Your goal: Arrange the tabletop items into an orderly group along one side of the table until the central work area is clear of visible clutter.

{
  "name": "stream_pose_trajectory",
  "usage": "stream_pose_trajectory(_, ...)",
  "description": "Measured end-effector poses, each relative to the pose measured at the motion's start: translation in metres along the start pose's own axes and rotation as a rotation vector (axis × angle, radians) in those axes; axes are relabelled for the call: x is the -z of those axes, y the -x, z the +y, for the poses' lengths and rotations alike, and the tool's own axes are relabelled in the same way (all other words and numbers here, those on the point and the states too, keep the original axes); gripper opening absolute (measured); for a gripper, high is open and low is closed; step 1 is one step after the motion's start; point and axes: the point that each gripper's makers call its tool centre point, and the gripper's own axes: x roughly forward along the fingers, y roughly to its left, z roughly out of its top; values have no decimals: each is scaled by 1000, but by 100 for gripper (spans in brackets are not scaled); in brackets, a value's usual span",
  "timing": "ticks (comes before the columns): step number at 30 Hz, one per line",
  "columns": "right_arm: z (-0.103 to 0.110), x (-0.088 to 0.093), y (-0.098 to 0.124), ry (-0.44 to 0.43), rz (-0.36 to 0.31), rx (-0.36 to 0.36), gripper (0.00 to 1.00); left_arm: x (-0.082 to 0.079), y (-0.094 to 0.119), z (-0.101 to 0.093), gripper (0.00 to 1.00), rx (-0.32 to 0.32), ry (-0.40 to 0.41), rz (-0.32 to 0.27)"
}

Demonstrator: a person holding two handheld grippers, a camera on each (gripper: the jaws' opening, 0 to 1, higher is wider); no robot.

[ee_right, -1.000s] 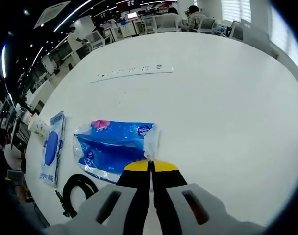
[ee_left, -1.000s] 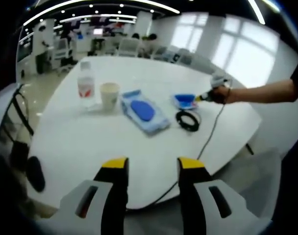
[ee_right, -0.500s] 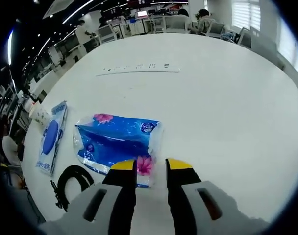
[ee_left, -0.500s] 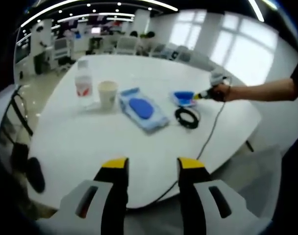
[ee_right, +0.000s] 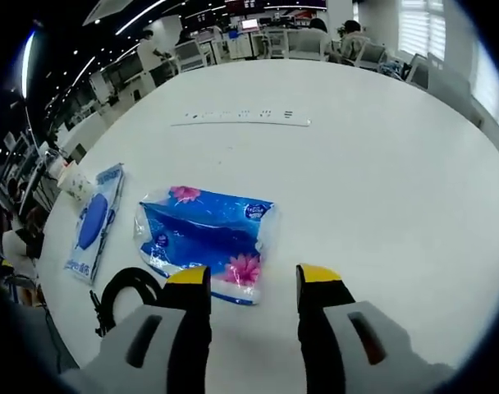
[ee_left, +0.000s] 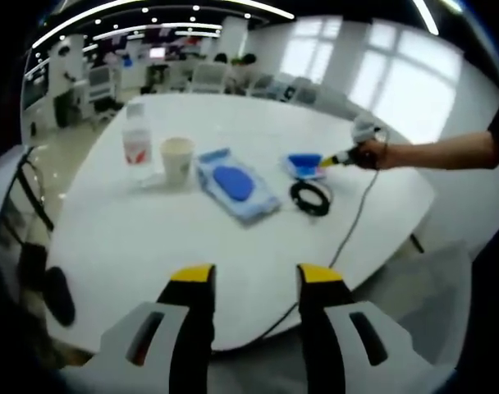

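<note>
Since a second ago the right claw (ee_right: 249,283) has gone from pinched on the edge of the blue tissue pack (ee_right: 207,241) to jaws spread wide and drawn back, the pack now lying free on the white bench (ee_right: 381,197) just ahead of the tips. Beside the pack lie a coiled black cable (ee_right: 126,295) and a blue wipes pack (ee_right: 93,222). A white power strip (ee_right: 245,118) sits farther across. The left claw (ee_left: 254,275) hangs with its jaws apart over the bench edge. Beyond it stand a paper cup (ee_left: 176,158) and a plastic bottle (ee_left: 136,141).
</note>
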Motion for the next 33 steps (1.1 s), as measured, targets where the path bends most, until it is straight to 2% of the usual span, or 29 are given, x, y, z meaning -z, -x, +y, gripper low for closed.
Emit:
stream_pose_trajectory(5, 1, -1, 4, 28, 4, -6, 41, 0, 1, 0, 36, 2, 4, -6)
stream_pose_trajectory(7, 2, -3, 5, 67, 13, -14, 41, -1, 1, 0, 36, 1, 4, -10)
stream_pose_trajectory(14, 19, -21, 10, 124, -12, -44, 39, 1, -2, -7, 35, -4, -71, 16)
stream_pose_trajectory(17, 27, -29, 9, 155, -19, -64, 39, -1, -4, -7, 35, 3, -60, 18)
stream_pose_trajectory(19, 43, -37, 11, 177, -29, -82, 38, -6, -7, -8, 35, 5, -45, 4)
stream_pose_trajectory(23, 51, -57, -3, 224, -45, -124, 37, -10, -23, -16, 35, 19, -45, 3)
stream_pose_trajectory(28, 83, -80, -6, 273, -59, -164, 36, -14, -41, -28, 34, 41, -59, 15)
stream_pose_trajectory(33, 116, -98, -14, 326, -58, -217, 34, -21, -62, -32, 34, 49, -71, 26)
